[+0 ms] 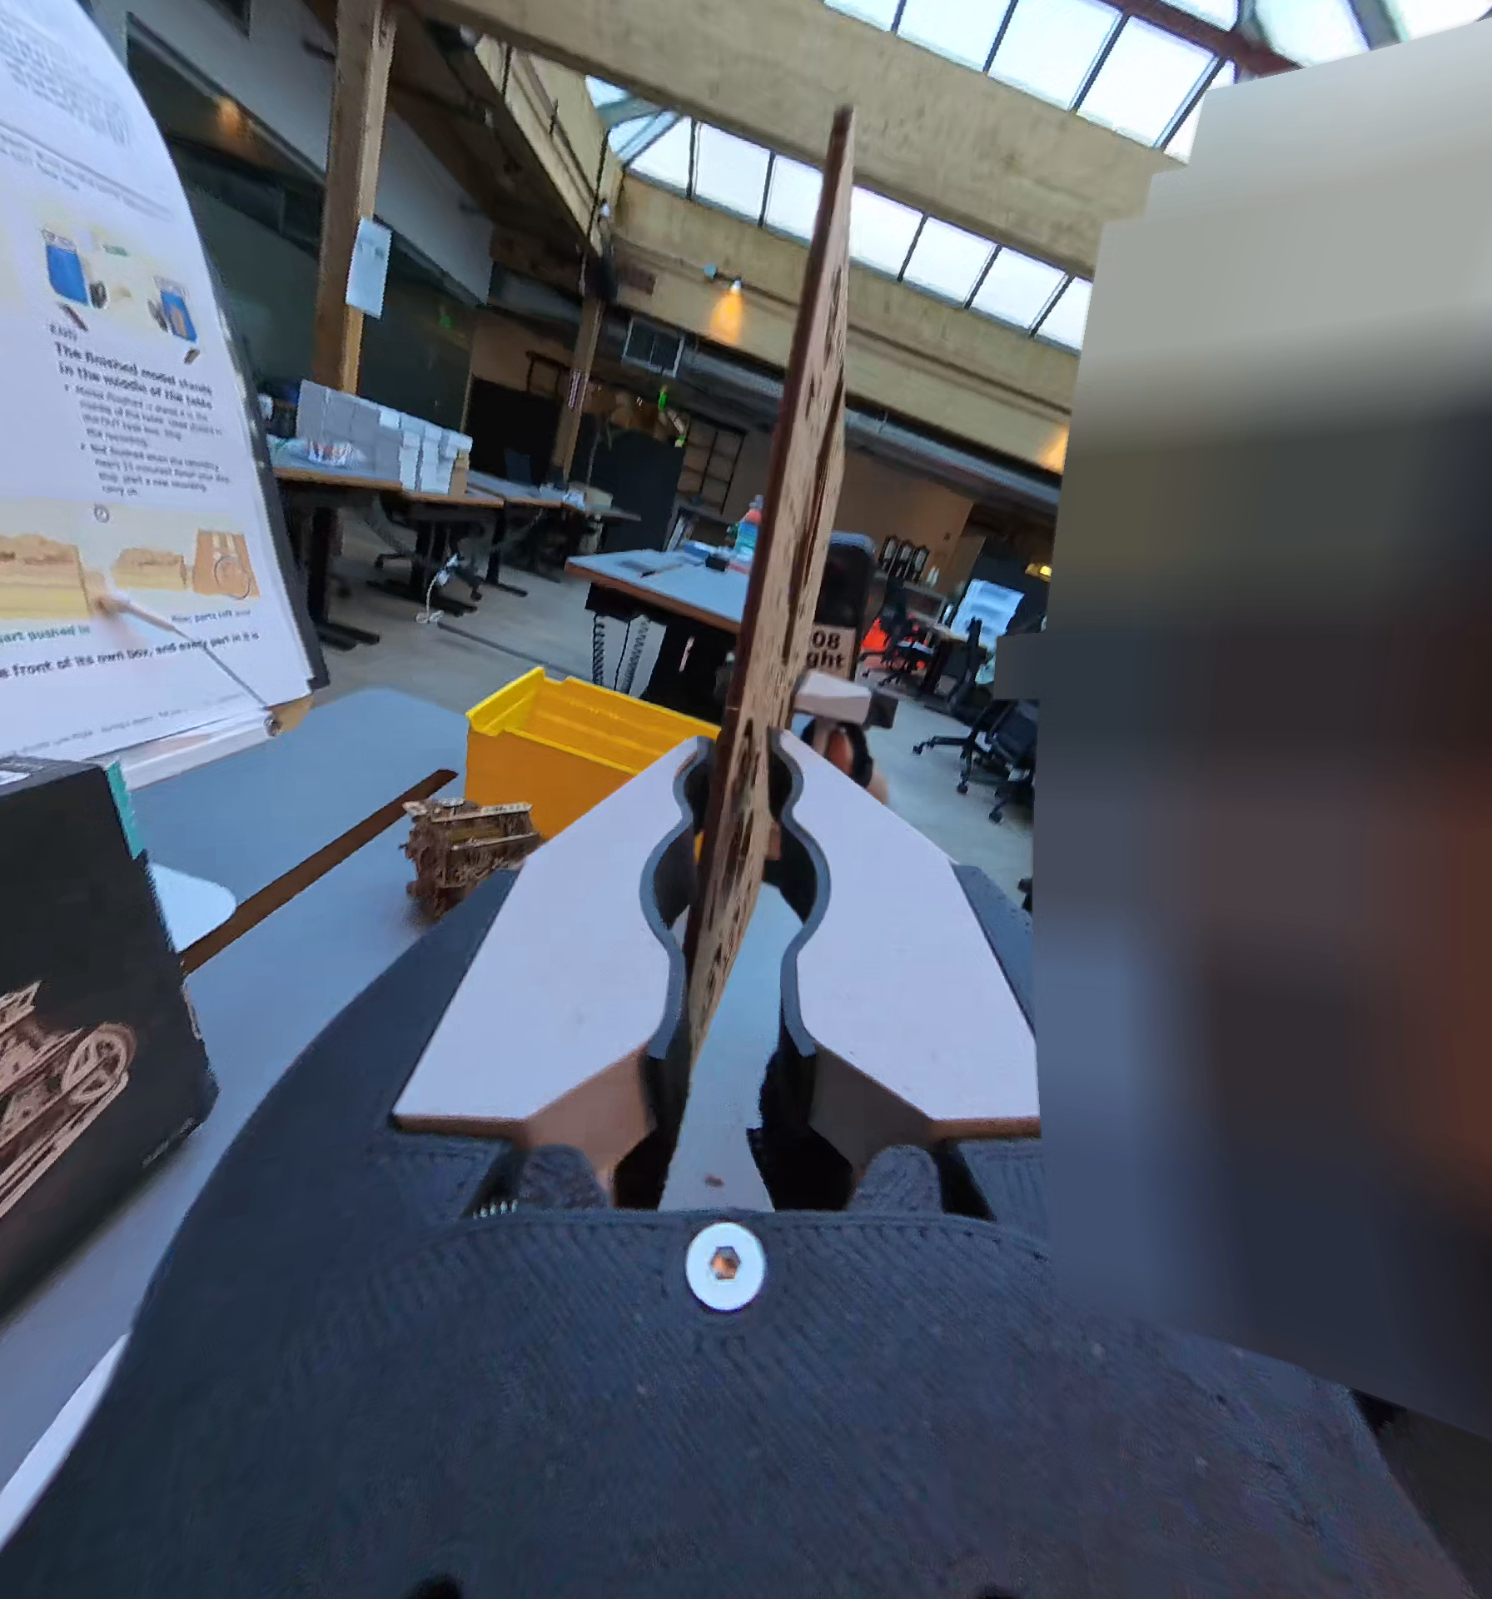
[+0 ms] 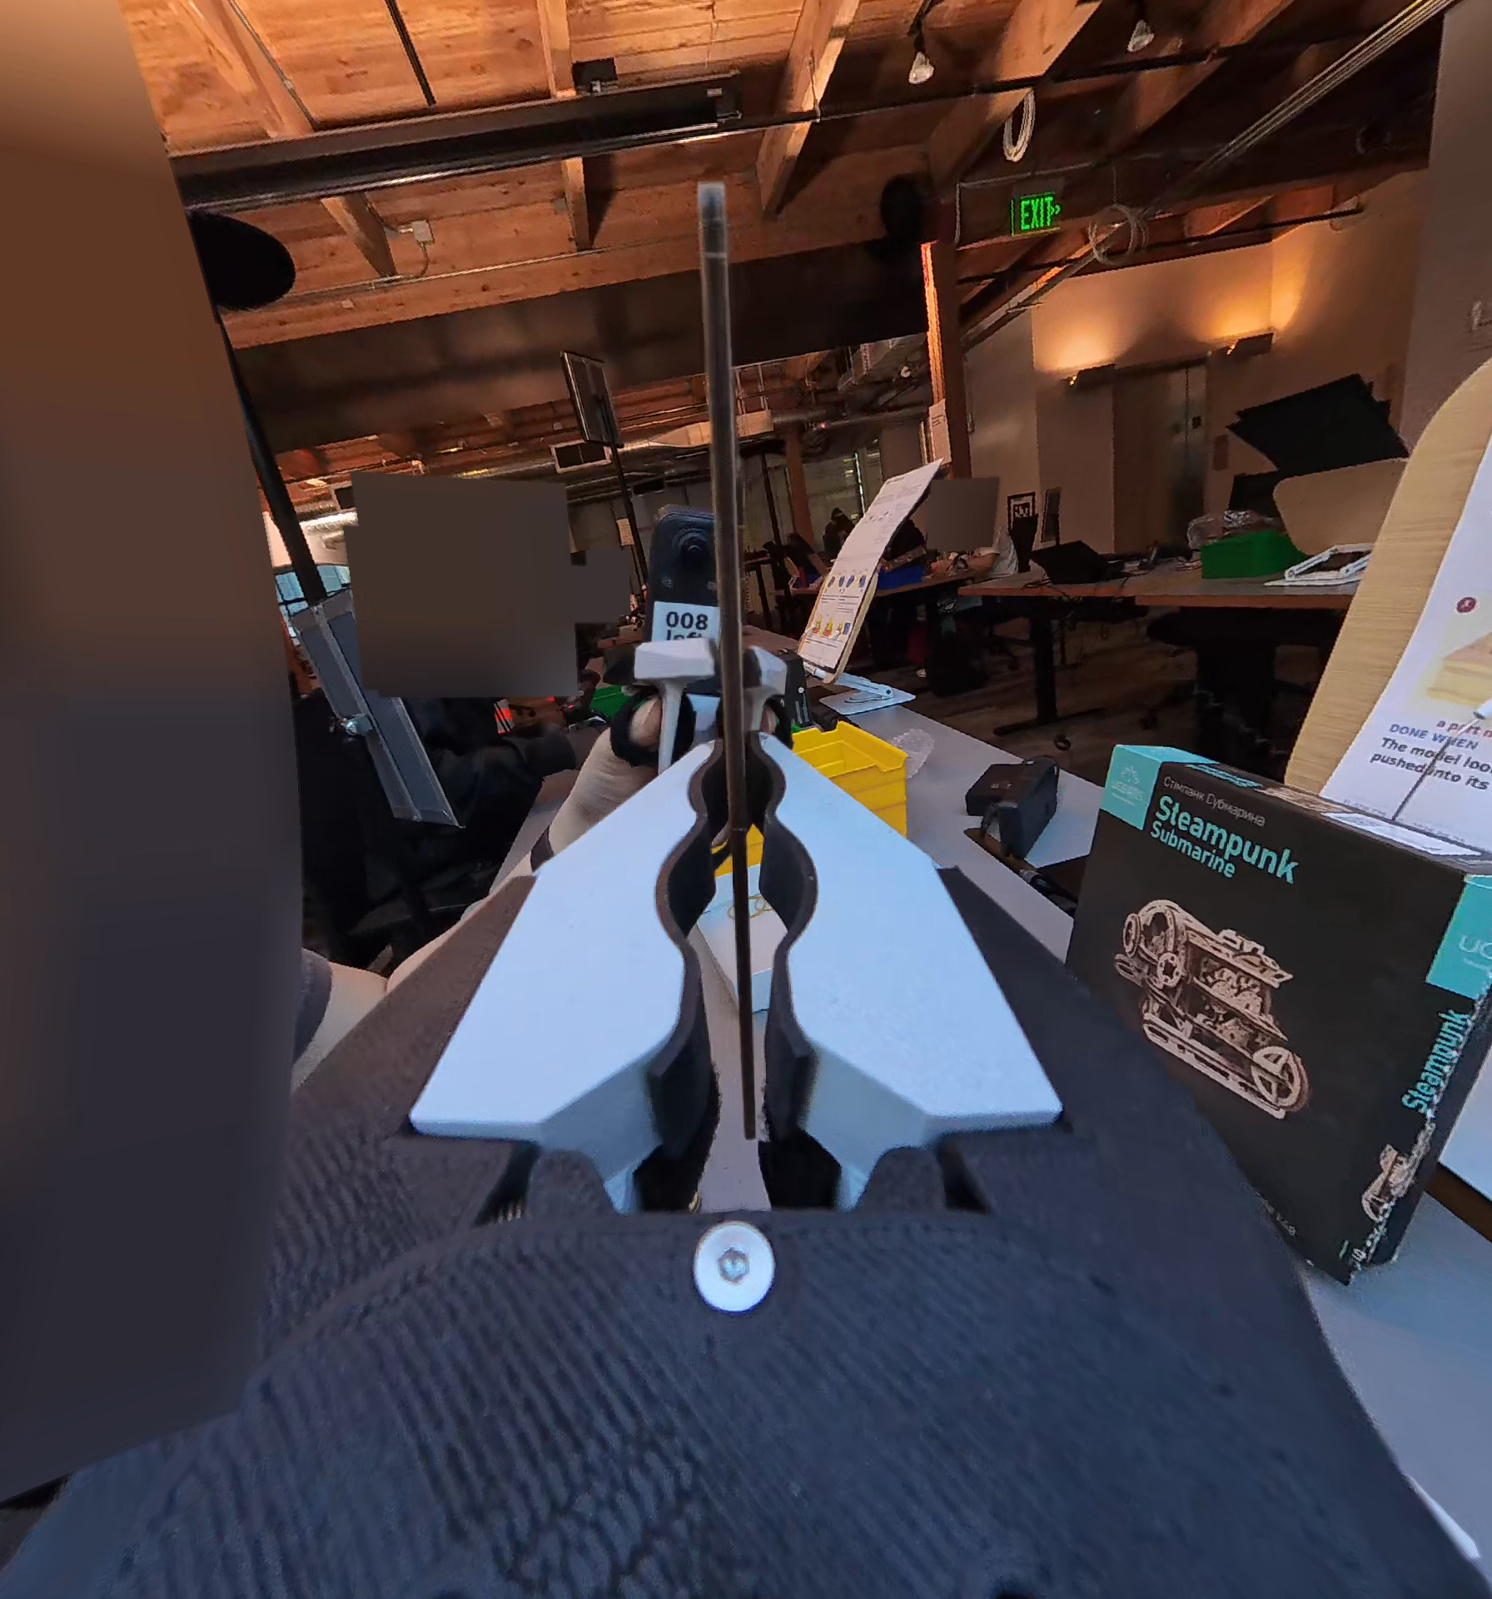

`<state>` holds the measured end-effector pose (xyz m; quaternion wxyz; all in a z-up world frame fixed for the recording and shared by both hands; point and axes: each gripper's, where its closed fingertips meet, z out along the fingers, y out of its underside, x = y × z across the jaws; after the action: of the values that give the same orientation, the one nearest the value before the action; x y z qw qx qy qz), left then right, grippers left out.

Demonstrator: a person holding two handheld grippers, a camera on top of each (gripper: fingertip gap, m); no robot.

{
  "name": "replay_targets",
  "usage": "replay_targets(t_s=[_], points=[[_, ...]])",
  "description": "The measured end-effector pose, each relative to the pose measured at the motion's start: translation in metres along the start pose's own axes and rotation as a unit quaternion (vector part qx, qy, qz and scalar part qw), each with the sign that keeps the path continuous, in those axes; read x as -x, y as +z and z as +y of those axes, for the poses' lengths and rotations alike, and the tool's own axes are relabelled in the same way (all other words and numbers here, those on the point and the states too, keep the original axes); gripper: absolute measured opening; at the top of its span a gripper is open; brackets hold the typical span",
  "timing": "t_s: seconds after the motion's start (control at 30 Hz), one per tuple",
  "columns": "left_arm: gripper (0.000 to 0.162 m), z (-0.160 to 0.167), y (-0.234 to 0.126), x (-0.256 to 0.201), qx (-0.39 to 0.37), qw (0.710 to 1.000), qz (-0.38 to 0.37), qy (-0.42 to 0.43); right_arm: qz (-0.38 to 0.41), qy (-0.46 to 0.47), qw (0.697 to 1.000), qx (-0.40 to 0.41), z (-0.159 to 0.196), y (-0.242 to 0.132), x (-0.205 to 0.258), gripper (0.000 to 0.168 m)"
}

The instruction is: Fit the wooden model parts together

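A thin laser-cut wooden parts sheet (image 1: 799,519) stands upright, seen nearly edge-on, and both grippers hold it from opposite sides. My left gripper (image 1: 738,753) is shut on its near edge. My right gripper (image 2: 738,761) is shut on the same sheet (image 2: 719,433), which shows there as a thin dark line. The right gripper also shows behind the sheet in the left wrist view (image 1: 833,699), and the left gripper shows behind it in the right wrist view (image 2: 708,666). A small partly built wooden model (image 1: 466,844) sits on the grey table (image 1: 310,779).
A yellow bin (image 1: 552,744) stands behind the model and also shows in the right wrist view (image 2: 855,770). The black kit box (image 1: 42,1038) stands at the left, and at the right in the right wrist view (image 2: 1296,995). An instruction sheet on a stand (image 1: 76,389) is behind it. There is about 9 cm between the tips of the two grippers.
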<state>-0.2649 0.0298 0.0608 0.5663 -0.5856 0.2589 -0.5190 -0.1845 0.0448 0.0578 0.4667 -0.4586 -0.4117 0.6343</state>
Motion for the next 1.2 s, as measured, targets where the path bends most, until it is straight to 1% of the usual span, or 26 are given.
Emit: replay_targets(t_s=[0.03,0.1,0.17,0.4,0.43,0.47,0.5,0.57,0.63,0.8,0.97,1.2], points=[[0.016,0.004,0.0,0.002,0.017,1.0,-0.009,0.013,0.003,0.001,1.0,-0.002,-0.002,-0.002,-0.001,0.002],[0.02,0.013,0.002,0.001,0.042,0.999,-0.005,0.02,0.004,0.001,1.0,-0.005,-0.006,-0.006,-0.002,0.001],[0.024,0.02,0.006,0.001,0.06,0.998,0.004,0.006,0.01,0.004,1.0,-0.004,-0.007,-0.008,-0.004,0.001],[0.022,0.043,0.013,0.012,0.089,0.995,0.025,-0.028,0.015,0.011,1.0,0.009,-0.001,-0.011,-0.011,0.002],[0.021,0.046,0.015,0.015,0.09,0.995,0.024,-0.029,0.016,0.014,1.0,0.009,0.0,-0.011,-0.012,0.002],[0.014,0.049,0.017,0.017,0.089,0.995,0.026,-0.032,0.016,0.017,1.0,0.009,0.0,-0.012,-0.013,0.001],[0.006,0.049,0.018,0.017,0.083,0.995,0.033,-0.036,0.015,0.021,1.0,0.01,0.0,-0.012,-0.014,0.002],[0.001,0.048,0.019,0.012,0.074,0.995,0.055,-0.049,0.015,0.029,0.999,0.008,0.0,-0.014,-0.016,0.001],[0.001,0.048,0.02,0.012,0.074,0.995,0.05,-0.051,0.015,0.039,0.999,0.008,0.0,-0.014,-0.017,0.001],[0.001,0.045,0.021,-0.001,0.077,0.996,0.034,-0.019,0.0,0.045,0.999,0.002,-0.004,-0.016,-0.01,0.002],[0.001,0.047,0.017,-0.007,0.084,0.996,0.021,-0.012,-0.007,0.049,0.999,0.008,-0.001,-0.014,-0.005,0.002],[0.0,0.044,0.019,-0.01,0.084,0.996,0.022,-0.009,-0.005,0.056,0.998,-0.005,-0.005,-0.015,-0.004,0.002]])
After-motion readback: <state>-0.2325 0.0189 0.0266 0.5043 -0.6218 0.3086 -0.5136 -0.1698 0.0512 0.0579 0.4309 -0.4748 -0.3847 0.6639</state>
